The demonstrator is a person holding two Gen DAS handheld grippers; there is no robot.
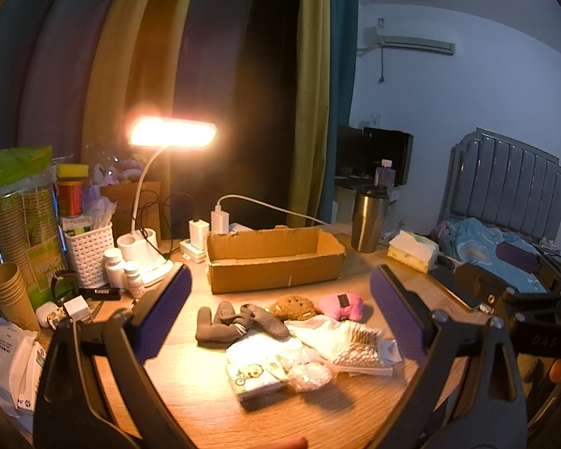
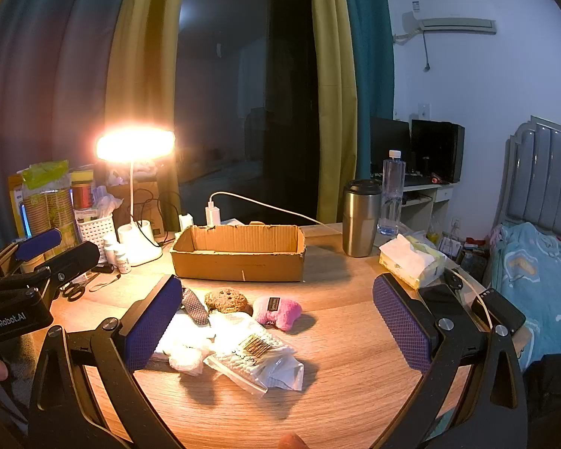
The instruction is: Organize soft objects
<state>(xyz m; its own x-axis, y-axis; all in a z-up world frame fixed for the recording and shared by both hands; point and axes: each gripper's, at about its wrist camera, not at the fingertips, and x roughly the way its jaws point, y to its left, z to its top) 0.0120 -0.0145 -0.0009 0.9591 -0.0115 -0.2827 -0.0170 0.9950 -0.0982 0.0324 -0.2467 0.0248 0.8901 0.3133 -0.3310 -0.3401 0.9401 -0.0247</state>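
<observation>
Both grippers, left gripper and right gripper, hover with fingers spread wide, holding nothing, over the soft pile on the worktop in front of the empty cardboard box. The brown sock, pink plush and spongy brown lump look light and squashy, so I'd pinch mid-body; the bag of cotton swabs probably slips.

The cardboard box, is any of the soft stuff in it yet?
Not yet. The cardboard box looks empty, so nothing is sorted. Nothing is in hand either: the left hand-held gripper and right hand-held gripper are both open above the table. Everything is left: the brown socks, brown sponge, pink plush toy, tissue pack and bag of cotton swabs.
</observation>
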